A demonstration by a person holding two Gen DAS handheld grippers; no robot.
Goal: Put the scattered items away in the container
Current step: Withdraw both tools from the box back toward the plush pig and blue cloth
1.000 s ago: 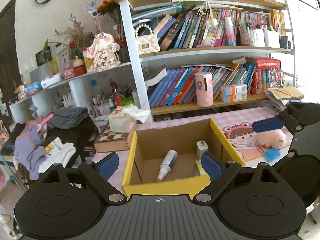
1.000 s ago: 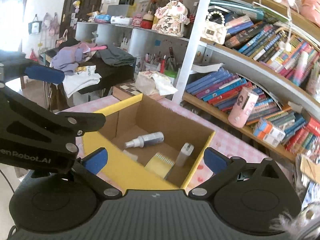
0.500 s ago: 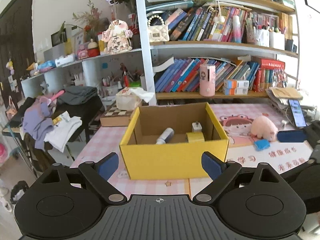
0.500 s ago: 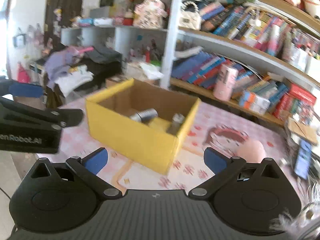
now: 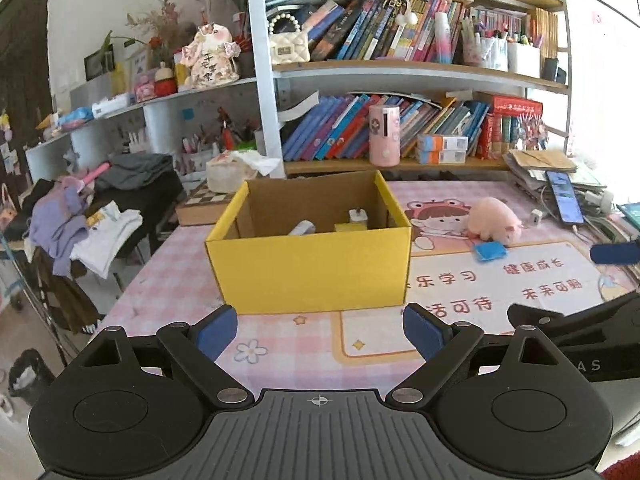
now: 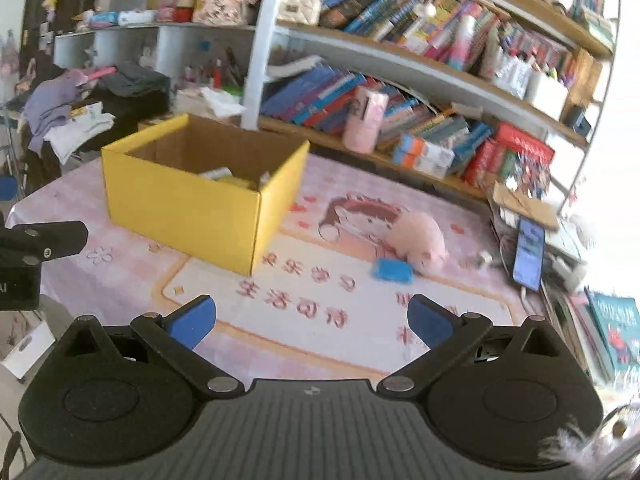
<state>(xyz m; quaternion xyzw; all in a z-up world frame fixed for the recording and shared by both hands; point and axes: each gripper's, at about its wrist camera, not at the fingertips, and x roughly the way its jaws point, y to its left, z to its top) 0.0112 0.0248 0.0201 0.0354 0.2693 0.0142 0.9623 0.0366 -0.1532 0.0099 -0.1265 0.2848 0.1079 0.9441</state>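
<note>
A yellow cardboard box (image 5: 308, 268) stands on the pink table mat; it also shows in the right wrist view (image 6: 180, 204). Inside it lie a spray bottle (image 5: 302, 227), a yellow item (image 5: 350, 227) and a white plug (image 5: 357, 216). A pink plush pig (image 5: 494, 224) and a small blue pad (image 5: 489, 250) lie on the mat right of the box; both show in the right wrist view, the pig (image 6: 420, 240) and the pad (image 6: 392, 270). My left gripper (image 5: 320, 332) is open and empty, in front of the box. My right gripper (image 6: 312, 318) is open and empty, short of the blue pad.
A bookshelf (image 5: 400, 72) runs along the back. A phone (image 5: 564, 196) and papers lie at the right edge of the table. A chessboard box (image 5: 200, 204) and tissue pack sit behind the box. Clothes (image 5: 80, 220) pile on a chair at left.
Both grippers have pulled back from above the box and lowered. The right gripper has swung right toward the pig and blue pad.
</note>
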